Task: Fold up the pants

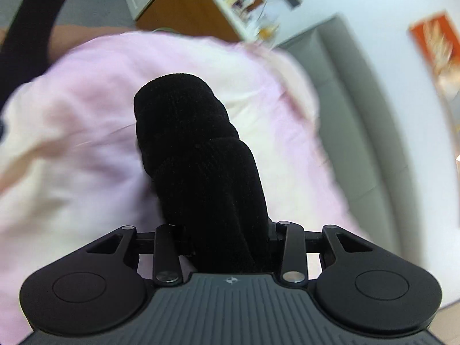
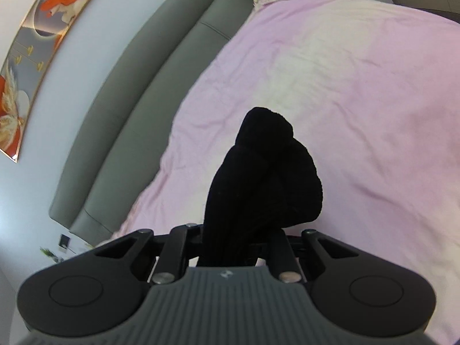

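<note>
The pants are black knit fabric. In the left wrist view a thick bunch of the pants fills the space between the fingers of my left gripper, which is shut on it; the fingers are hidden under the cloth. More black cloth hangs at the top left. In the right wrist view my right gripper is shut on another bunched part of the pants, held above the bed. The fingertips are hidden there too.
A bed with a pink sheet lies below both grippers. A grey padded headboard runs along the white wall, with an orange picture above it. A wooden cabinet with cluttered shelves stands beyond the bed.
</note>
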`<act>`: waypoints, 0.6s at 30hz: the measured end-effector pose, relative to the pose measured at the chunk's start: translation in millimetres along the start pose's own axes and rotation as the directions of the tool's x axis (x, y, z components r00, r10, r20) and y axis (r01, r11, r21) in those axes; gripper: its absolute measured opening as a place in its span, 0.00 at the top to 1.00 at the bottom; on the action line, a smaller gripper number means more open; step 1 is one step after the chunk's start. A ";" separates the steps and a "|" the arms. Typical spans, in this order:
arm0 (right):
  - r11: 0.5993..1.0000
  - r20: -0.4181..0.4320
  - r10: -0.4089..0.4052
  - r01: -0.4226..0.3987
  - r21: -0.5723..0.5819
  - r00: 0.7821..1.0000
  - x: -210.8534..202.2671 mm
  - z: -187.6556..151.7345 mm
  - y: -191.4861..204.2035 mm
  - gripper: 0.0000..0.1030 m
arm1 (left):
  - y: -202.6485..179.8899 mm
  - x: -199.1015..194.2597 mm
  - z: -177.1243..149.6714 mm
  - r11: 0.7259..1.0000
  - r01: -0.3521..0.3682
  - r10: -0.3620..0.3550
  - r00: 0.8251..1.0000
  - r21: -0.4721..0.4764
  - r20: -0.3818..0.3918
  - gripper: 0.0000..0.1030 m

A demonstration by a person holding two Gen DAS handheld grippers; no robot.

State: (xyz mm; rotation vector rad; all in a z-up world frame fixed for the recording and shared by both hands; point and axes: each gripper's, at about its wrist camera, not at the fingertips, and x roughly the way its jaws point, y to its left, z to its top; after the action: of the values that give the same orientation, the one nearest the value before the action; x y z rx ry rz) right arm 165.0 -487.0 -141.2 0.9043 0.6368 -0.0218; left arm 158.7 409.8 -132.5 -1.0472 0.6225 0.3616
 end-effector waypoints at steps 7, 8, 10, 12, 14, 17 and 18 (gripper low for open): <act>0.962 -0.063 -0.116 0.127 0.240 0.991 -13.0 -82.9 -132.0 0.72 | 69.6 11.0 -36.4 0.998 -0.041 0.037 0.997 -0.055 -0.071 0.48; 0.948 -0.059 -0.108 0.121 0.295 0.992 -15.5 -85.4 -138.4 0.70 | 65.6 6.5 -38.3 0.997 -0.065 0.063 0.996 -0.030 -0.069 0.47; 0.947 -0.041 -0.108 0.115 0.299 0.993 -16.2 -82.4 -131.0 0.67 | 49.6 2.4 -40.9 0.994 -0.111 0.112 0.992 0.012 -0.053 0.47; 0.966 -0.025 -0.146 0.148 0.212 0.989 -19.6 -81.5 -114.9 0.64 | 37.5 -5.4 -46.4 0.988 -0.152 0.153 0.988 0.022 -0.025 0.47; 0.976 -0.009 -0.136 0.136 0.172 0.991 -19.5 -84.6 -111.2 0.60 | 35.8 -14.9 -46.9 0.982 -0.188 0.188 0.982 0.011 0.002 0.42; 0.962 -0.001 -0.128 0.124 0.243 0.992 -17.5 -87.7 -122.9 0.61 | 28.2 -33.8 -59.9 0.957 -0.289 0.289 0.954 -0.001 0.084 0.24; 0.953 0.003 -0.119 0.113 0.281 0.993 -19.1 -88.3 -129.1 0.61 | 27.4 -48.3 -70.1 0.953 -0.304 0.303 0.945 -0.007 0.122 0.22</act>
State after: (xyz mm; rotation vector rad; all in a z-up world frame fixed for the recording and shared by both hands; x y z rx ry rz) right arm 68.9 -508.0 -264.3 1.1381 0.6784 -0.2318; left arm 84.9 361.0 -145.5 -0.9098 0.6767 0.6858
